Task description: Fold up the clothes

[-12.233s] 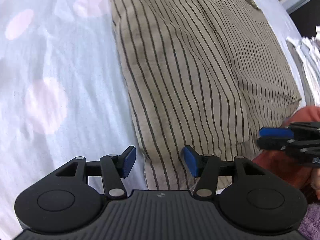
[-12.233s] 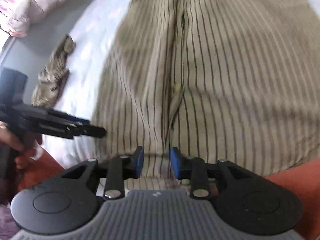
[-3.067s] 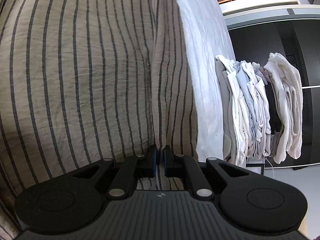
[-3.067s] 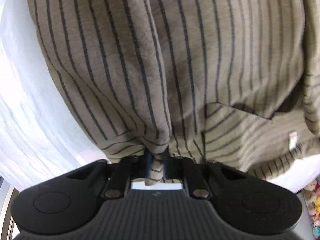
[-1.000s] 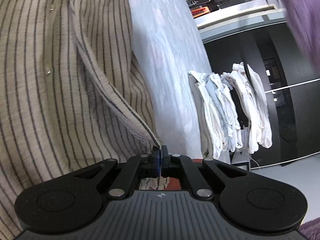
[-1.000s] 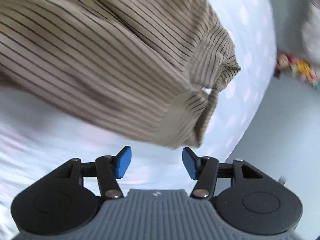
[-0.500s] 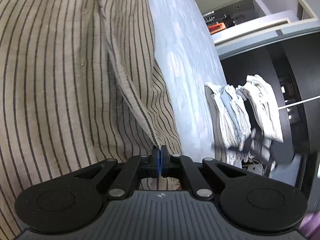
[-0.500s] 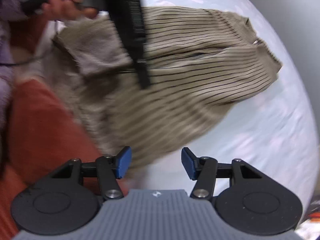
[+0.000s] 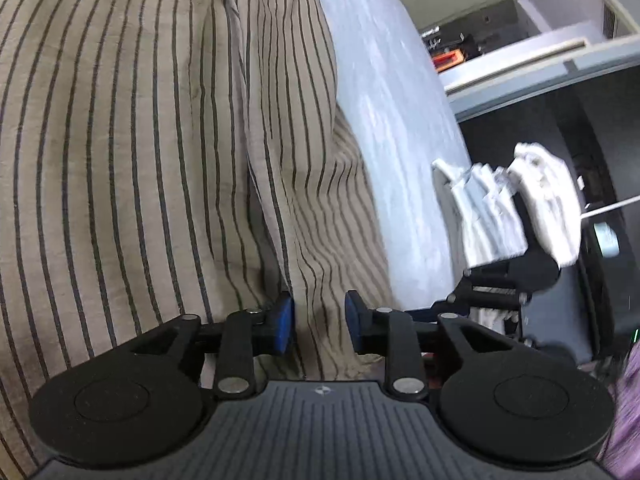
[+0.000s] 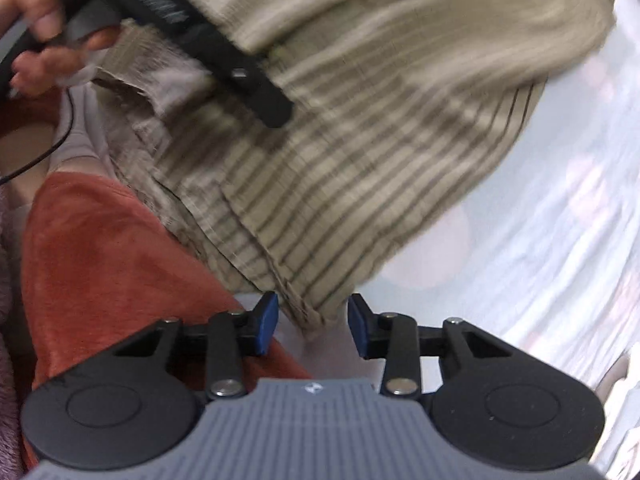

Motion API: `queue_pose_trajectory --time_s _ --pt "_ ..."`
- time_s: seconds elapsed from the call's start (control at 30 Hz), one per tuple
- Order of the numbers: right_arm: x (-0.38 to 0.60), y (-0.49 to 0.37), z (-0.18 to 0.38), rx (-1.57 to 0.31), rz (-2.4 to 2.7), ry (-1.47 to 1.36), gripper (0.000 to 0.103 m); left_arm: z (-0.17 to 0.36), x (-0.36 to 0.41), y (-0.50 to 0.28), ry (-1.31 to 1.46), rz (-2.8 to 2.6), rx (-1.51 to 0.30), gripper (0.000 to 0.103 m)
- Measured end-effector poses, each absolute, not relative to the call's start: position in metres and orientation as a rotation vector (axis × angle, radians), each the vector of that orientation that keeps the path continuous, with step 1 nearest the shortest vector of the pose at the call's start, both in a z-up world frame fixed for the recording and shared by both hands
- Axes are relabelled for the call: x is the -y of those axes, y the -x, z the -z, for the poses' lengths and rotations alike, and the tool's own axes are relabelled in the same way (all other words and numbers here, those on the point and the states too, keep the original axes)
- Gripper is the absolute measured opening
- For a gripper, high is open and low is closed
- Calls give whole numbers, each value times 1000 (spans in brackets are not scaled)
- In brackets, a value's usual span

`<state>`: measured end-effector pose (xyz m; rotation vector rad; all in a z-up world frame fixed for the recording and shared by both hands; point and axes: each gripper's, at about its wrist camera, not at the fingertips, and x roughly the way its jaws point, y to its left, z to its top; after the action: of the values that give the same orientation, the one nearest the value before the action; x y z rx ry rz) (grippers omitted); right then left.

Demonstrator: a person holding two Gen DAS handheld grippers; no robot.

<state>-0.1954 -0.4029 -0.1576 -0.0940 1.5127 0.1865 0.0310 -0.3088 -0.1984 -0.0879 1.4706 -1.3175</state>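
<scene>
A beige shirt with thin dark stripes (image 9: 132, 152) lies on a pale blue bedsheet (image 9: 392, 120). My left gripper (image 9: 318, 324) is open, its blue pads on either side of a fold at the shirt's near edge. In the right wrist view the same shirt (image 10: 360, 148) lies bunched, blurred by motion. My right gripper (image 10: 312, 324) is open with the shirt's near corner between its pads. The right gripper also shows in the left wrist view (image 9: 480, 300), to the right of the left one. The left gripper shows in the right wrist view (image 10: 224, 64), held in a hand over the shirt.
A stack of folded white clothes (image 9: 508, 208) stands off the bed's right edge before a dark cabinet. A rust-orange cloth (image 10: 112, 260) covers the near left in the right wrist view. The sheet with pale pink dots (image 10: 560, 208) spreads to the right.
My left gripper has opened and let go of the shirt's edge it was pinching. My right gripper has moved in close, so the shirt's corner now sits between its open pads.
</scene>
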Motion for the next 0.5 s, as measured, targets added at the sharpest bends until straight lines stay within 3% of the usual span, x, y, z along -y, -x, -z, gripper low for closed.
queue_pose_trajectory --time_s 0.03,0.1,0.13,0.17,0.2,0.5 --pt "405 194 162 -1525 -195 59 33 200 310 -29 70 1318 -1476 27" --pt "408 193 168 -1547 -196 15 7 202 312 -26 48 1333 -1480 27" --pt "406 194 168 -1551 -197 8 3 202 313 -24 44 1347 -1480 27" --pt "405 194 167 -1554 -198 2 3 201 314 -23 39 1360 -1480 20" --pt "403 195 166 -1556 -200 -6 2 201 314 -22 34 1374 -1480 3" --pt "379 203 103 -1544 -282 -77 1 158 295 -38 180 1459 -1437 0"
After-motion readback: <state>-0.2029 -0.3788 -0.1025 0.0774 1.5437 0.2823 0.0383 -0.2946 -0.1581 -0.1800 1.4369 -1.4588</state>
